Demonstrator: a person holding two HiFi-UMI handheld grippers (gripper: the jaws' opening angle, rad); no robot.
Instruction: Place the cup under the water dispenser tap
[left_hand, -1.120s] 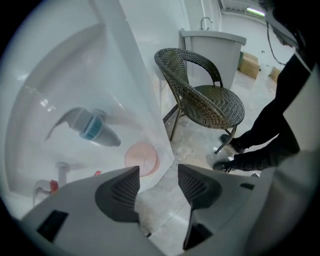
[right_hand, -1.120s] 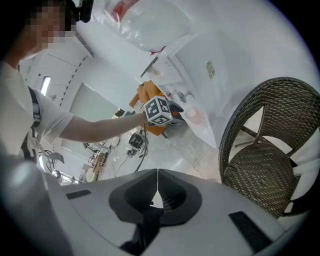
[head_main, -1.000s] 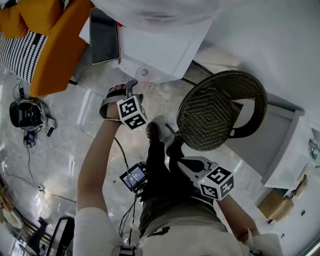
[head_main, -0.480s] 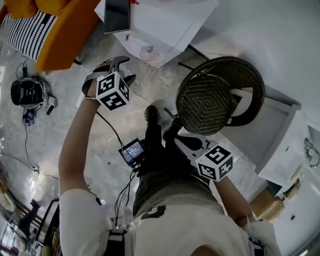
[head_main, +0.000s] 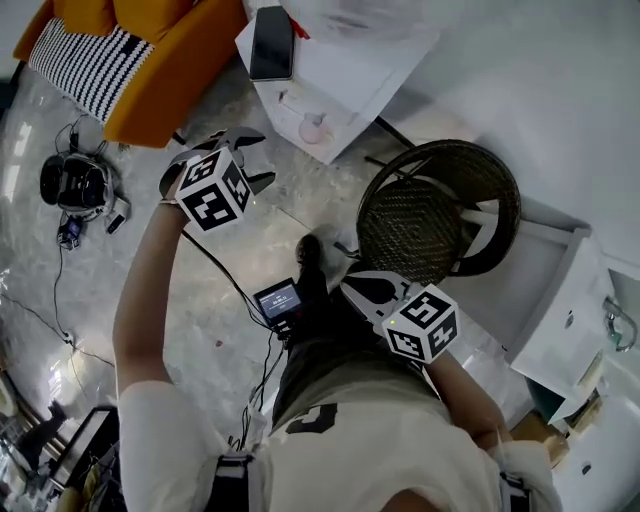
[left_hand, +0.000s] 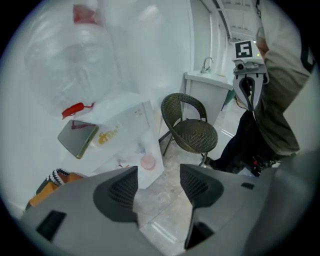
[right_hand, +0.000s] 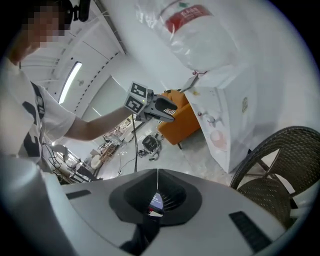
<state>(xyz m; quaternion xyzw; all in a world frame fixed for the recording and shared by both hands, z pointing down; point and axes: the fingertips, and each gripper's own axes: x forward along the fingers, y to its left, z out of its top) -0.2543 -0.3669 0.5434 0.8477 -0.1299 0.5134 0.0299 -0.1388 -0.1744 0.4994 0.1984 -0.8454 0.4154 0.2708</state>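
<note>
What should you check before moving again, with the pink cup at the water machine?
1. Left gripper empty, jaws apart: ok.
2. Right gripper jaws together, holding nothing: ok.
3. Pink cup standing on the water dispenser ledge: ok.
4. Cup lined up straight under the tap: cannot tell.
5. Phone on the dispenser's top, apart from the cup: ok.

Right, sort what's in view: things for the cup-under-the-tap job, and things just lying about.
For the job: pink cup, water dispenser, left gripper (open, empty).
Lying about: phone, wicker chair, orange sofa, striped cushion, black gadget on the floor.
</note>
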